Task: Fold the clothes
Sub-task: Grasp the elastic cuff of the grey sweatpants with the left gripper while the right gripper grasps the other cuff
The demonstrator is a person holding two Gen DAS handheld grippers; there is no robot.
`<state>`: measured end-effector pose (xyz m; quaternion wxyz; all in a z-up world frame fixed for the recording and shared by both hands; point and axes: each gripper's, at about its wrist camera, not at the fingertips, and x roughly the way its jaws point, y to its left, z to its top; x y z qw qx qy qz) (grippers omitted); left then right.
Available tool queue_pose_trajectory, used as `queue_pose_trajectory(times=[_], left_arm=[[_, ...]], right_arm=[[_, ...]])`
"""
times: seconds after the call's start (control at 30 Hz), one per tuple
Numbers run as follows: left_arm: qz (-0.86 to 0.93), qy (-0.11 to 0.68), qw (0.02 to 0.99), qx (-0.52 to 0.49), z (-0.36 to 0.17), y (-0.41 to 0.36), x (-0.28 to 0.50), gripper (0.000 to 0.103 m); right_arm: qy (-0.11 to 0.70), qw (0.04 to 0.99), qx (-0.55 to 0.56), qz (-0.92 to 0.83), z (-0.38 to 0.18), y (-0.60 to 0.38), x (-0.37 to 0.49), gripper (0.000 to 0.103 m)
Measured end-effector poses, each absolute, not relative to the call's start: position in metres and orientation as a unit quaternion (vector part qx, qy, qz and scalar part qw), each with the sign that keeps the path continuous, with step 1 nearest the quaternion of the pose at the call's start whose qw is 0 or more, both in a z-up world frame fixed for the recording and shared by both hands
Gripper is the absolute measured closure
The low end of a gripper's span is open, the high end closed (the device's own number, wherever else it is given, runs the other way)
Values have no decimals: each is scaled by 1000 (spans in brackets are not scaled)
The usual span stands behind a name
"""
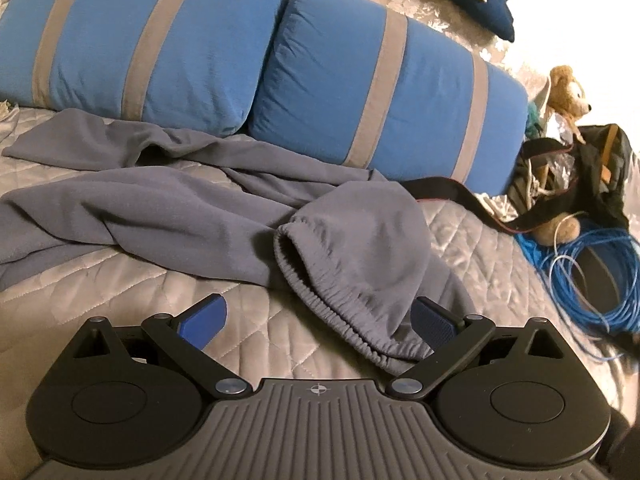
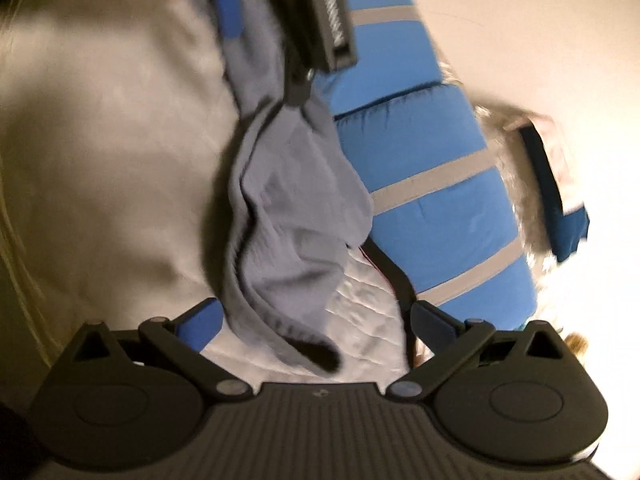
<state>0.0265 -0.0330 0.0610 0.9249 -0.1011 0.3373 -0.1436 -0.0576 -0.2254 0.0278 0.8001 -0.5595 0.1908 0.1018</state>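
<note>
Grey trousers lying mid-frame on quilt, left gripper gaping wide over waistband, right gripper gaping, empty.

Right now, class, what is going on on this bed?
A person holds a gripper in each hand, facing grey trousers that lie crumpled and unfolded on the quilted bed cover, in front of blue striped pillows. The left gripper is open at the elastic waistband, gripping nothing. The right gripper is also open above the cloth. Folding has not visibly begun.
</note>
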Motion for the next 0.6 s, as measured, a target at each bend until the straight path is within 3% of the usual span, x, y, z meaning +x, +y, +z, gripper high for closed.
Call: queue_pose_trajectory(times=[0.23, 0.33, 0.43, 0.57, 0.6], left_arm=[[-154, 342, 920, -111, 54, -34, 28, 3], [-158, 332, 923, -111, 54, -34, 27, 3], [-164, 325, 923, -124, 54, -34, 26, 3], [-180, 320, 920, -136, 52, -34, 26, 3], [-184, 321, 919, -138, 51, -34, 26, 3]], right_arm=[[210, 710, -656, 143, 16, -234, -39, 1], [226, 683, -676, 160, 9, -231, -37, 7], [247, 668, -682, 168, 0, -230, -37, 26], [274, 677, -665, 158, -6, -232, -34, 72], [279, 683, -657, 155, -5, -233, -34, 76]])
